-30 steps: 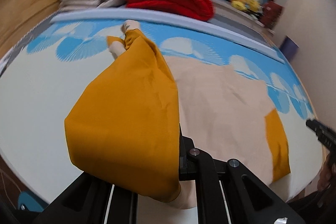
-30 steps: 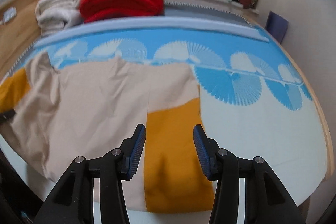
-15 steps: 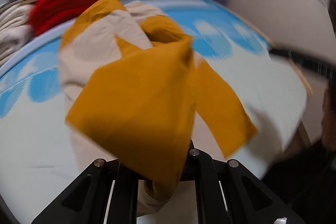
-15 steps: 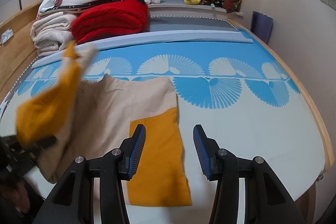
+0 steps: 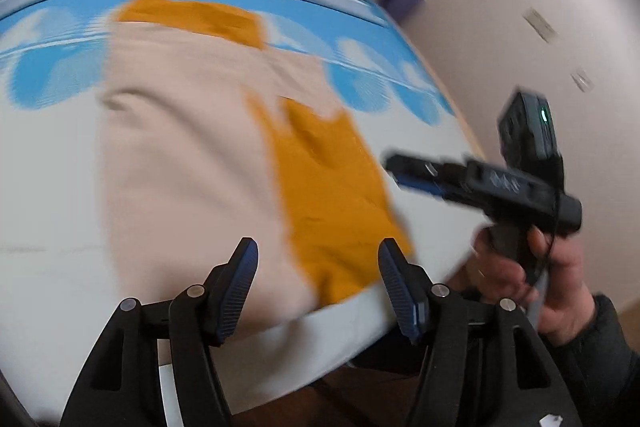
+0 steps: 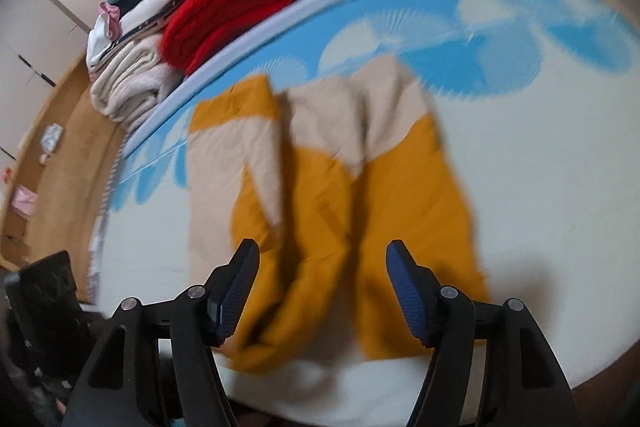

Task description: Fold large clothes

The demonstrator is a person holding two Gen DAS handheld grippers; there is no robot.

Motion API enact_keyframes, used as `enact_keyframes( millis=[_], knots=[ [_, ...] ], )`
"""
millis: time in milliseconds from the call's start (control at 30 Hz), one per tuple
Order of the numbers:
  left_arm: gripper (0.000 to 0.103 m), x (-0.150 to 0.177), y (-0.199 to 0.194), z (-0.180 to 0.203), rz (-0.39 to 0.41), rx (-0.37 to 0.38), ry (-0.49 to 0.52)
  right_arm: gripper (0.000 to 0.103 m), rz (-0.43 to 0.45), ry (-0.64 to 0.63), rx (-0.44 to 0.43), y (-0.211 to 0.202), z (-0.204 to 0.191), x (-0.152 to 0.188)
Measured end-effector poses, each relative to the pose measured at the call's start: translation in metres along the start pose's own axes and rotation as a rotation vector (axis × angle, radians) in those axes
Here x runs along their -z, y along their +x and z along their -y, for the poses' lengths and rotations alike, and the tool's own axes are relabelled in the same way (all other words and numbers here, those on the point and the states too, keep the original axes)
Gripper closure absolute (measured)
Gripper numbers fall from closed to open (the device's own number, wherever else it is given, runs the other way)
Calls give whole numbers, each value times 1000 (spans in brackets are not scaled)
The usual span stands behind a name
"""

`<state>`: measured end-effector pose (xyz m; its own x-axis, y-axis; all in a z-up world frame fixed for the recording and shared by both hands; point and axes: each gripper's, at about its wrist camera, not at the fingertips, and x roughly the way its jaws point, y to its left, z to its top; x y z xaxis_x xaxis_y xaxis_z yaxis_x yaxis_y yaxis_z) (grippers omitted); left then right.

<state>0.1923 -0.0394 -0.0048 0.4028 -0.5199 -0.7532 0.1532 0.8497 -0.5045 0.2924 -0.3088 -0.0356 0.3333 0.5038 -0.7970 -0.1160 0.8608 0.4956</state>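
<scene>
Spread over our blue-and-white bedsheet (image 6: 560,155), the beige and mustard garment (image 5: 192,155) lies partly folded just below the red blanket (image 6: 236,7), while our left gripper (image 5: 318,279) and right gripper (image 6: 322,283) hover above its near edge, both spread wide and empty.

I see the beige and mustard garment (image 6: 332,163) lying partly folded, flat on the bed (image 6: 540,155), near its front edge.
</scene>
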Motion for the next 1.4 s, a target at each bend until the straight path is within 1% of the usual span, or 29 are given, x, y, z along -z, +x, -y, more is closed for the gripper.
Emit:
enact_keyframes(
  millis=[67,133,167,233,267,333,367,433,467,500,533,567,600,700,733,800,833,867,900,933,967,1000,1067,1100,1167,1233,1300,1367,1400],
  knots=[
    [45,2,-7,-14,13,-49,-41,33,-80,12,-31,21,-3,4],
    [45,4,-13,-26,14,-91,-78,32,-180,10,13,47,-6,12],
    [45,5,-15,-30,14,-118,-85,32,-209,17,24,55,-6,15],
    [45,7,-18,-37,9,-170,-82,32,-262,38,20,70,-7,20],
    [45,7,-19,-41,8,-194,-77,32,-272,39,23,74,-8,21],
    [46,10,-16,-44,5,-245,-57,32,-277,26,54,81,-12,22],
    [46,10,-14,-43,4,-275,-45,35,-276,20,67,83,-14,23],
    [46,13,-15,-48,5,-307,-36,52,-262,-11,93,84,-22,20],
    [46,12,-15,-48,6,-321,-38,71,-248,-39,96,82,-30,18],
    [46,14,-16,-52,9,-325,-42,85,-229,-70,96,79,-37,17],
    [46,13,-17,-52,15,-331,-52,88,-194,-118,92,73,-48,16],
    [46,14,-17,-54,19,-333,-58,91,-164,-153,87,65,-55,14],
    [46,13,-18,-53,27,-335,-66,92,-115,-193,68,54,-64,12],
    [48,8,-15,-51,43,-337,-81,93,56,-265,-10,9,-81,3],
    [50,6,-14,-49,47,-331,-84,93,133,-267,-40,-13,-80,0],
    [52,3,-11,-45,49,-321,-80,93,248,-229,-62,-45,-66,-2],
    [52,1,-10,-43,49,-318,-76,93,294,-202,-40,-57,-55,-3],
    [52,0,-7,-40,48,-314,-71,94,318,-180,-1,-63,-46,-5],
    [52,-1,-4,-37,43,-311,-63,94,326,-155,60,-66,-34,-6],
    [52,-2,1,-33,32,-308,-49,94,313,-125,129,-64,-20,-6],
    [52,-2,4,-30,24,-308,-40,94,269,-89,201,-55,-3,-7],
    [52,-2,9,-27,13,-307,-29,94,197,-51,263,-40,15,-5],
    [52,-2,17,-23,-8,-304,-20,94,77,45,322,-13,49,1],
    [52,-1,20,-23,-20,-301,-19,94,43,78,326,-4,61,3],
    [52,-1,25,-22,-38,-298,-21,94,32,72,332,2,69,3],
    [52,1,31,-24,-63,-294,-28,94,49,25,348,2,60,1],
    [52,4,40,-29,-107,-279,-47,94,57,-28,359,3,53,1],
    [52,12,55,-33,-174,-267,-66,94,10,-17,369,9,64,4],
    [49,15,61,-35,-196,-274,-67,94,-23,8,374,15,73,6]
  ],
)
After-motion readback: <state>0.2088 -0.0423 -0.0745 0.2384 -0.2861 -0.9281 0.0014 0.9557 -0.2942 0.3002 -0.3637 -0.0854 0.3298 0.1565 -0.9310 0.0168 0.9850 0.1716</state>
